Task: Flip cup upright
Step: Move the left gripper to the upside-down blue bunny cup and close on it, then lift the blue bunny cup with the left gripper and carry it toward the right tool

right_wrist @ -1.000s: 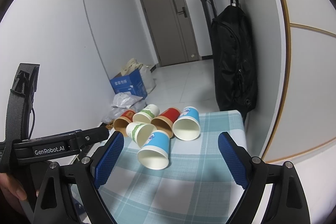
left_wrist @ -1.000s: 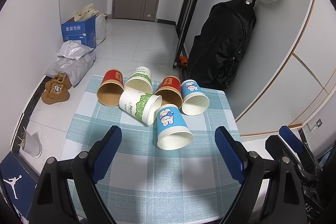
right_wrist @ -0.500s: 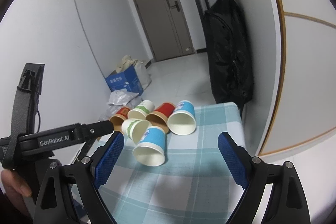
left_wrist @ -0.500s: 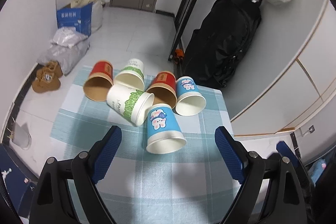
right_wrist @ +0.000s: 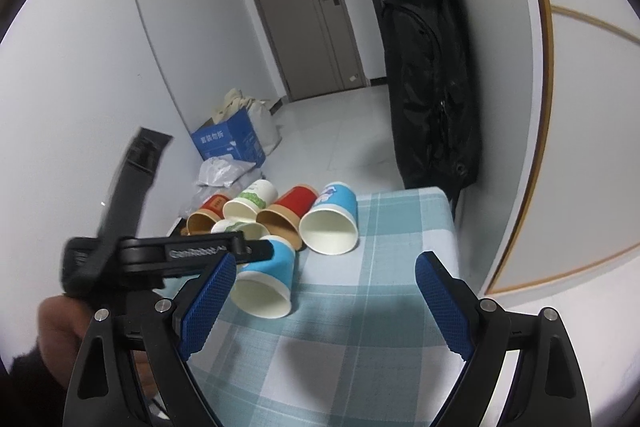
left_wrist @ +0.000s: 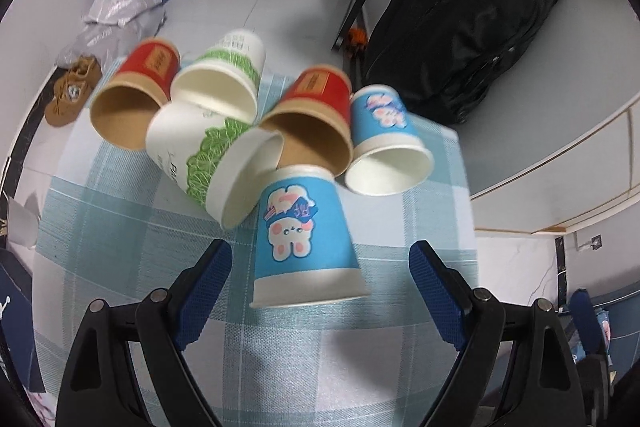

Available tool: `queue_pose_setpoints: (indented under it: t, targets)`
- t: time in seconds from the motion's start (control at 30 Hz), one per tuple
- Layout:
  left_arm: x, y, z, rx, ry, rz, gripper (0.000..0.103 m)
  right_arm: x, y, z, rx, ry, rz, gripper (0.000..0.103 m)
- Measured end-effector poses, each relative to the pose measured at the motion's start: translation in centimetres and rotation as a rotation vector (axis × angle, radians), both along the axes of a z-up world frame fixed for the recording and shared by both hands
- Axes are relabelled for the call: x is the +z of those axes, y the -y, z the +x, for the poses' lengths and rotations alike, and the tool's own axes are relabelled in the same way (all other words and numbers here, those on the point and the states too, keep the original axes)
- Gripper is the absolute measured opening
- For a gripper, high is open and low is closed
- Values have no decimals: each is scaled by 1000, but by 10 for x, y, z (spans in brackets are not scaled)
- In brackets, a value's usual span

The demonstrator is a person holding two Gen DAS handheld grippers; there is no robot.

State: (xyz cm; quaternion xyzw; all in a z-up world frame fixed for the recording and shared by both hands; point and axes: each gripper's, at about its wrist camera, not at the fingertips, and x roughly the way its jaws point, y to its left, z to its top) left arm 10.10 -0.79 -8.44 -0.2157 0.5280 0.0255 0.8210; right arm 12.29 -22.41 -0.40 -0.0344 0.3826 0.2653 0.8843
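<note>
Left wrist view: my left hand-held gripper (left_wrist: 320, 267) stands open astride the nearest blue cup (left_wrist: 304, 239), lying on the worktop (left_wrist: 120, 227), positioned for grasping. Right hand-held gripper (right_wrist: 326, 291) waits open, empty.

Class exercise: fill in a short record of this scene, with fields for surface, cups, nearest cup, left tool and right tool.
surface: checked tablecloth
cups: six, all lying on their sides
nearest cup: blue rabbit cup, mouth toward the camera
left tool: open, its fingers either side of the blue rabbit cup, not gripping
right tool: open, holding nothing
</note>
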Motion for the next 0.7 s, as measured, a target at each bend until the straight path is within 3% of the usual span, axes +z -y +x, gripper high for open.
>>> queue_pose_setpoints:
  t: [0.13, 0.33, 0.7]
  targets:
    - [-9, -3, 3, 3, -39, -15, 82, -5, 2, 8, -9, -37, 14, 92]
    - [-21, -7, 5, -6, -90, -12, 61, -12, 5, 14, -24, -85, 27, 92]
    - [-14, -2, 4, -24, -64, 3, 58, -12, 6, 10, -29, -90, 16, 92]
